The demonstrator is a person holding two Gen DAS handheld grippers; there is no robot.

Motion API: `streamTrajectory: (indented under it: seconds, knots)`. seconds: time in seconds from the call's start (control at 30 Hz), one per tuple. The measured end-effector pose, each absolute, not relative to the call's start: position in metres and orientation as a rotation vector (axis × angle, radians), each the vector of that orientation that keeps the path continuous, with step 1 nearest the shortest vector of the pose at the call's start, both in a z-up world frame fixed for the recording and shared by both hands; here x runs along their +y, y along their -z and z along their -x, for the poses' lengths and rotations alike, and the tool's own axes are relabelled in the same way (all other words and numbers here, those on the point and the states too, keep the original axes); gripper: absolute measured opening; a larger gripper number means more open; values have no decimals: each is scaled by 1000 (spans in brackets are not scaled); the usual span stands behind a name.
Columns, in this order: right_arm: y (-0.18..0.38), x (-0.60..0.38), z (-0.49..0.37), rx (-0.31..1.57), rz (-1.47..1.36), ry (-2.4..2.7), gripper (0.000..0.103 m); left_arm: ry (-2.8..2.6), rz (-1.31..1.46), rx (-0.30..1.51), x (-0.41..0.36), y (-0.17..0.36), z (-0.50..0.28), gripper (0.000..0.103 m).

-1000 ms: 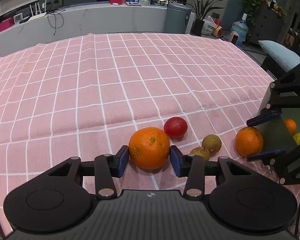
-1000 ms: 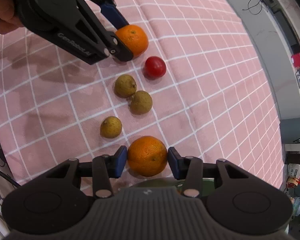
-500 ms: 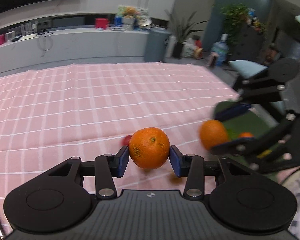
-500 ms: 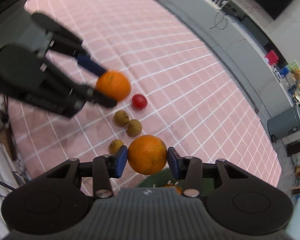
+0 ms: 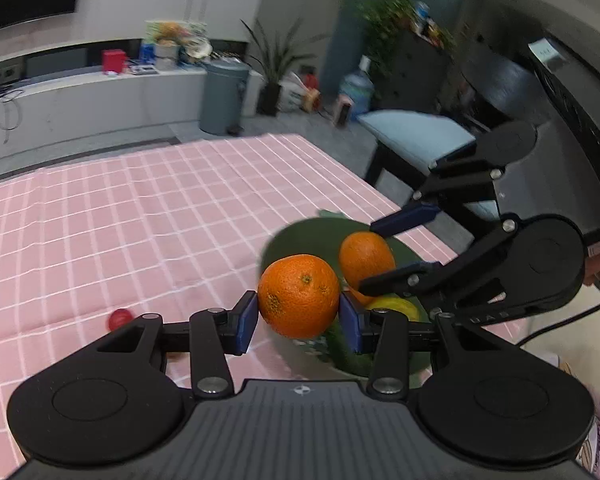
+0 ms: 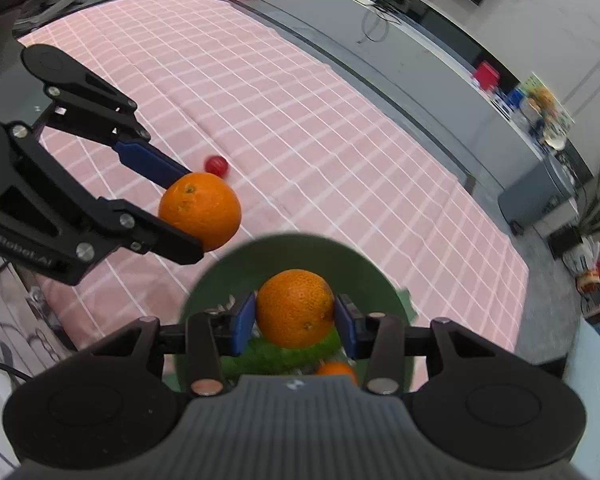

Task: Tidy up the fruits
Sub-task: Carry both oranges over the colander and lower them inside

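Observation:
My left gripper (image 5: pixel 299 318) is shut on an orange (image 5: pixel 299 295) and holds it in the air at the near rim of a dark green bowl (image 5: pixel 296 236). It also shows in the right wrist view (image 6: pixel 178 216), with its orange (image 6: pixel 204 208) just left of the bowl (image 6: pixel 236 264). My right gripper (image 6: pixel 295 318) is shut on a second orange (image 6: pixel 295 307) over the bowl; that orange shows in the left wrist view (image 5: pixel 364 258). The bowl holds a yellow fruit (image 5: pixel 394 307), a green fruit (image 6: pixel 288 354) and a small orange (image 6: pixel 336 370).
A small red fruit (image 5: pixel 119 319) lies on the pink checked cloth (image 5: pixel 140 208), left of the bowl; it shows in the right wrist view (image 6: pixel 216 165). A chair with a blue cushion (image 5: pixel 416 136) stands beyond the table's right edge. A grey counter (image 6: pixel 380 48) runs behind.
Both grippers have lifted their oranges off the cloth and carried them to the green bowl. The small brown fruits have dropped out of view.

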State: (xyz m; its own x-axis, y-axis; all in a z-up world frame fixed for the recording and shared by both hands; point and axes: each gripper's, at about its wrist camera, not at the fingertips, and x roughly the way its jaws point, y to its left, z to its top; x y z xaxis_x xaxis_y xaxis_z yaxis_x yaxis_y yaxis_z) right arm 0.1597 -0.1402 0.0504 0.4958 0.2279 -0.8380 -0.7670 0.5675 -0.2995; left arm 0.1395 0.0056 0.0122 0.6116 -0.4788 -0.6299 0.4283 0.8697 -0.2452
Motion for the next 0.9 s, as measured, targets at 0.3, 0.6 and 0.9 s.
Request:
streamTrajectory:
  seconds: [0.3, 0.6, 0.9]
  knots:
    - [-33, -178, -166, 879, 725, -618, 40, 528, -38, 849, -38, 2, -158, 49]
    - [-8, -191, -189, 912, 678, -584, 40, 493, -164, 897, -63, 17, -163, 49]
    - [11, -187, -200, 940, 681, -607, 40, 488, -216, 948, -69, 29, -171, 50]
